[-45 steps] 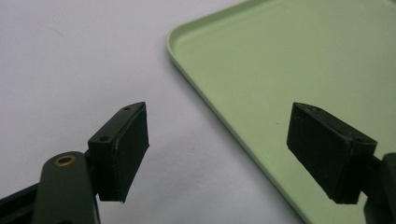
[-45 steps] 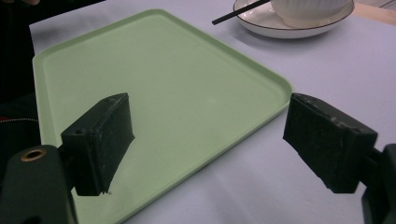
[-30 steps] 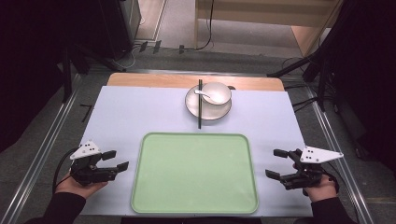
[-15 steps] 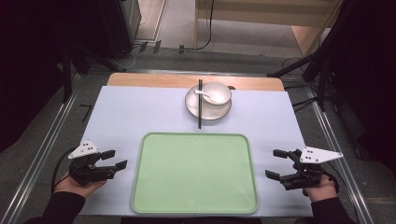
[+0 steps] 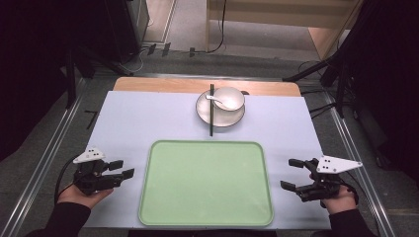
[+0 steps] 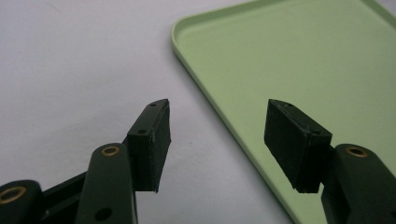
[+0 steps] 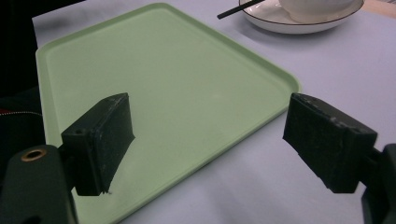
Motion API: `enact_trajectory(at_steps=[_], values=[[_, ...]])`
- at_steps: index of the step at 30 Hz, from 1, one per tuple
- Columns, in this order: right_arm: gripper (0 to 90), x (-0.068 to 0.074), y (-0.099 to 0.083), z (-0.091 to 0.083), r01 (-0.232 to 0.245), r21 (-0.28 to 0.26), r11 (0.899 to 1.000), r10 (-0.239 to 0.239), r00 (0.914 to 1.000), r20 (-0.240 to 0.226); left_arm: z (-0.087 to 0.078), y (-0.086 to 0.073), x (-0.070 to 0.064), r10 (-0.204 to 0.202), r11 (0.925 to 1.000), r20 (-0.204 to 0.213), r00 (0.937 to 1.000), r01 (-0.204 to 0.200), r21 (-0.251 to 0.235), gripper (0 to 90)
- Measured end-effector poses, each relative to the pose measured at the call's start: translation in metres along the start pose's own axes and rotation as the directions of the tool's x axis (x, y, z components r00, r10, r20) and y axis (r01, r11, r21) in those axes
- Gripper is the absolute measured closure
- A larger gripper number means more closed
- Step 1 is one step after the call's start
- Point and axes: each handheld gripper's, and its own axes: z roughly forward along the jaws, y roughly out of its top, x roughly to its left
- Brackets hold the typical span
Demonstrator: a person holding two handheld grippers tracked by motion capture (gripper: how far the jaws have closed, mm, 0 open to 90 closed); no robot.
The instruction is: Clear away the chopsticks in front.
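A: Worktop, pale sheet over wood, dark floor and rails around it. Item one: green tray, empty, near edge, between the two tools. Item two: left hand-held gripper, jaws spread, holding nothing, just beside the tray's left rim. Item three: right hand-held gripper, jaws spread wide, empty, just beside the right rim.

B: Far side?

A: Saucer carrying a white bowl with a spoon in it; black chopsticks lie across the saucer, tips overhanging toward the tray.

B: Risks?

A: Likely: a jaw catching the tray's raised rim and skidding it; a reach forward nudging the chopsticks, which would probably roll; the bowl sliding on the saucer if lifted unevenly.

B: Room?

A: Bare sheet left and right of the saucer, well apart from both edges; narrow strip between tray and chopstick tips.
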Motion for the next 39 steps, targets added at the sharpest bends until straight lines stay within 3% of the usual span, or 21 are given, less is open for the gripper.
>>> enact_trajectory(at_steps=[6, 7, 8, 10, 13, 21, 23, 29, 32, 39], values=[[16.3, 0.001, 0.0, 0.0, 0.002, 0.005, 1.0, -0.002, 1.0, 0.0, 0.002, 0.006, -0.004, -0.007, 0.9999, -0.001, 1.0, 0.007, 0.013, 39.5], [16.3, 0.001, 0.0, 0.0, 0.002, 0.006, 1.0, -0.002, 1.0, -0.001, 0.003, 0.007, -0.004, -0.015, 0.9998, 0.001, 0.9999, 0.015, 0.015, 39.8], [16.3, 0.0, 0.0, 0.001, 0.004, 0.005, 1.0, -0.004, 1.0, -0.002, 0.003, 0.011, -0.005, -0.058, 0.9978, -0.013, 0.9982, 0.058, 0.032, 39.8], [16.3, 0.0, 0.0, 0.001, 0.007, 0.006, 1.0, -0.007, 1.0, -0.002, 0.004, 0.013, -0.005, -0.065, 0.9972, -0.019, 0.9977, 0.066, 0.036, 39.6], [16.4, 0.0, -0.001, 0.0, 0.005, 0.015, 1.0, -0.005, 1.0, 0.002, 0.005, 0.019, -0.009, -0.037, 0.999, -0.022, 0.9991, 0.038, 0.023, 38.3], [16.4, 0.002, -0.004, -0.003, 0.003, 0.015, 1.0, -0.003, 1.0, 0.007, 0.011, 0.037, -0.023, -0.052, 0.9979, -0.019, 0.9985, 0.053, 0.038, 38.1], [16.4, 0.002, -0.004, -0.004, 0.006, 0.017, 1.0, -0.006, 0.9999, 0.01, 0.013, 0.043, -0.028, -0.028, 0.9991, -0.005, 0.9996, 0.028, 0.033, 37.1], [16.4, 0.004, -0.006, -0.006, -0.001, 0.016, 1.0, 0.001, 0.9999, 0.014, 0.022, 0.058, -0.026, -0.01, 0.9983, 0.013, 0.9999, 0.01, 0.057, 37.0], [16.4, 0.004, -0.007, -0.007, -0.009, 0.013, 1.0, 0.009, 0.9998, 0.016, 0.029, 0.069, -0.024, -0.014, 0.998, 0.041, 0.9991, 0.012, 0.062, 36.4], [16.4, 0.004, -0.008, -0.008, -0.014, 0.009, 1.0, 0.014, 0.9998, 0.017, 0.048, 0.095, -0.028, 0.005, 0.9982, 0.053, 0.9986, -0.008, 0.06, 35.9]])
